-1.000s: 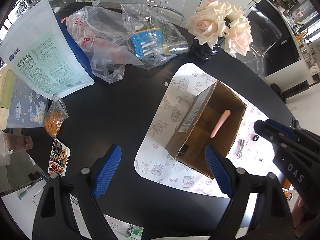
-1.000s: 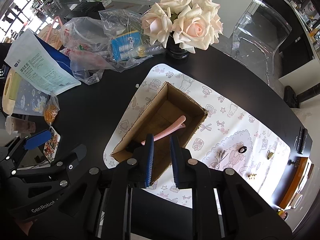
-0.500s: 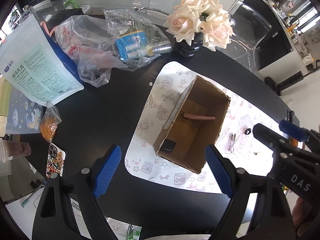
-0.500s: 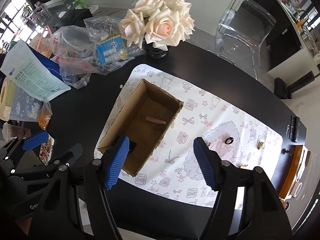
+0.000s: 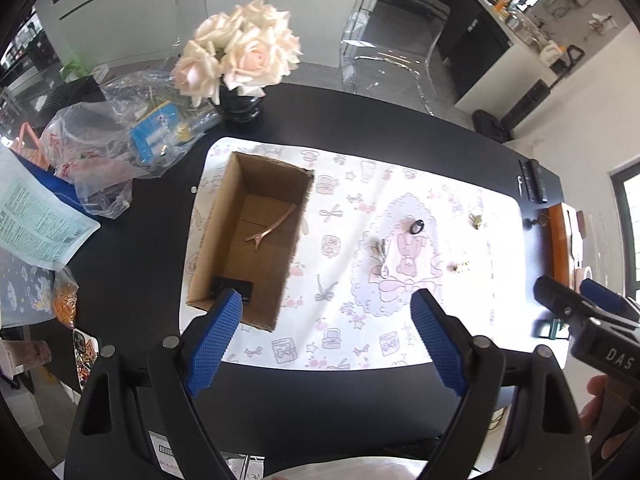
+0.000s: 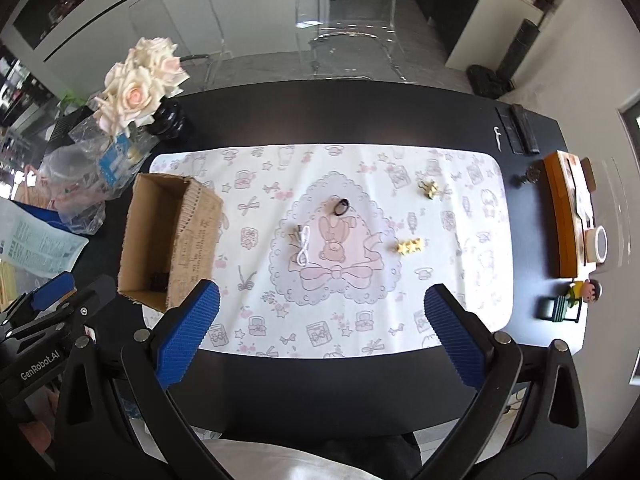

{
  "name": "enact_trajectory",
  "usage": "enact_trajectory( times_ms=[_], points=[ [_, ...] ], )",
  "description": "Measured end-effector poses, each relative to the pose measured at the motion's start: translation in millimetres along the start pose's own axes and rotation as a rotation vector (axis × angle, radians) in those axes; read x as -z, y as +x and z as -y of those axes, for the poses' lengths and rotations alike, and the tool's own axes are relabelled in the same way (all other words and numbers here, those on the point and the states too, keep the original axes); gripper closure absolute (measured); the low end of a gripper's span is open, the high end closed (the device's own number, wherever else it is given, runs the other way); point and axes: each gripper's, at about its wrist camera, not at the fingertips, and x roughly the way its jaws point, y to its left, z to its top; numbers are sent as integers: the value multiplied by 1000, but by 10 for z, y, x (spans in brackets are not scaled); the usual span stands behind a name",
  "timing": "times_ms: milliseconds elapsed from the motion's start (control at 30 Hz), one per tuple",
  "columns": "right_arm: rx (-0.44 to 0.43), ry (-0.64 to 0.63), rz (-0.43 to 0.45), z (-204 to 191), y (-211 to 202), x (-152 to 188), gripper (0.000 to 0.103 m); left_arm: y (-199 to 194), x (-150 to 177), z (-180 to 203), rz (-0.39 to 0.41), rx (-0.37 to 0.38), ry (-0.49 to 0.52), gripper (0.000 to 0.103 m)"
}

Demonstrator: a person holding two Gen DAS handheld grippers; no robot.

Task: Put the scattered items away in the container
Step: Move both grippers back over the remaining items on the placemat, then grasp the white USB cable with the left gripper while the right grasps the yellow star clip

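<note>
Since the frame a second ago: pink hair clip (image 5: 272,229) released from the right gripper (image 6: 320,334) and now lying flat on the floor of the cardboard box (image 5: 216,240), slanted toward the box's far right corner; both wrist views swung right, away from the box and over the patterned mat (image 6: 460,288). Right gripper jaws, shut a second ago, now spread wide and empty, held above the near edge of the mat. Left gripper (image 5: 326,346) likewise wide open and empty, its left finger (image 5: 214,344) overlapping the near end of the box in the left wrist view. Box open-topped, upright, resting on the left end of the mat on the black table (image 6: 360,116). Loose on the mat, well apart from the box: black hair tie (image 6: 341,207) near the middle; white cord-like item (image 6: 304,249) just beside it toward the near side, with a small metallic piece touching or nearly touching it, detail too fine to tell; yellow star clip (image 6: 410,246) to the right; small gold clip (image 6: 430,189) farther right and back. At the table's far left, pale roses in a dark vase (image 6: 168,118), clear plastic bags (image 5: 92,148) beside it. At the right edge, wooden tray (image 6: 568,216) and a small figurine (image 6: 582,291) on a tiny bench.
</note>
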Motion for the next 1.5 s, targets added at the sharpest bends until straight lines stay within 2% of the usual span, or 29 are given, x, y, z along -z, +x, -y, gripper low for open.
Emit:
enact_trajectory(
  times_ms=[133, 267, 600, 933, 1133, 1433, 1500],
  points=[
    [26, 51, 5, 536, -110, 140, 0, 3, 114, 413, -4, 21, 36, 9],
    [32, 72, 9, 963, -169, 258, 0, 70, 196, 695, -9, 12, 38, 7],
    [16, 49, 6, 1537, 39, 268, 0, 320, 321, 1281, -23, -12, 40, 7],
    [-44, 1, -55, 1670, 761, 162, 0, 977, 299, 1442, -67, -58, 48, 7],
    [-71, -9, -96, 1709, 1376, 92, 0, 1544, 253, 1478, -72, -64, 70, 7],
    [-83, -19, -147, 1727, 2373, 41, 0, 2530, 215, 1323, -115, -60, 62, 7],
    [-89, -15, -156, 1732, 2549, 37, 0, 2665, 218, 1296, -104, -67, 60, 7]
  ],
)
